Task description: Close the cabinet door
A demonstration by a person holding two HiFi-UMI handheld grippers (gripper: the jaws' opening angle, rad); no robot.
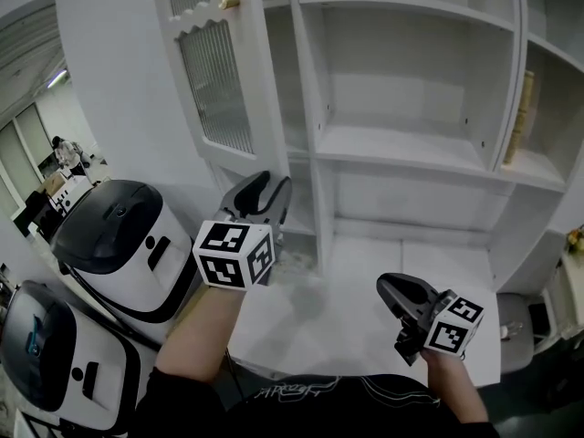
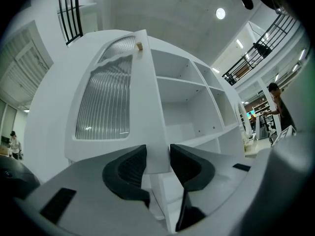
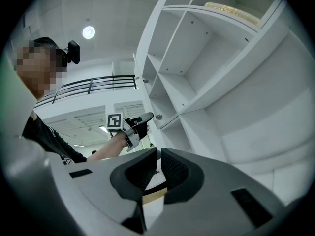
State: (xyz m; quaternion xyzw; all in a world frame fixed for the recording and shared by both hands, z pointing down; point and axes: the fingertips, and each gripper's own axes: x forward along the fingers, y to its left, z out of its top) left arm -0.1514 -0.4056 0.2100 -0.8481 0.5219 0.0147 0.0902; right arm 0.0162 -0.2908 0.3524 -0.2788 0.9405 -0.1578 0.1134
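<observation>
The white cabinet door (image 1: 219, 89) with a ribbed glass panel and a small wooden knob (image 1: 228, 3) stands swung out to the left of the open shelves (image 1: 401, 149). My left gripper (image 1: 265, 190) is at the door's lower free edge. In the left gripper view the door (image 2: 106, 102) fills the gap between the jaws of the left gripper (image 2: 158, 154), both pads against it. My right gripper (image 1: 394, 290) hovers low over the white counter (image 1: 365, 336), clear of the cabinet. Its jaws in the right gripper view (image 3: 159, 156) are nearly together with nothing between them.
Two white-and-black rounded machines (image 1: 119, 245) (image 1: 46, 354) stand on the floor at the left, close to the door's swing. A tan object (image 1: 522, 117) leans in the right-hand shelf bay. A person (image 2: 275, 102) stands far off at the right.
</observation>
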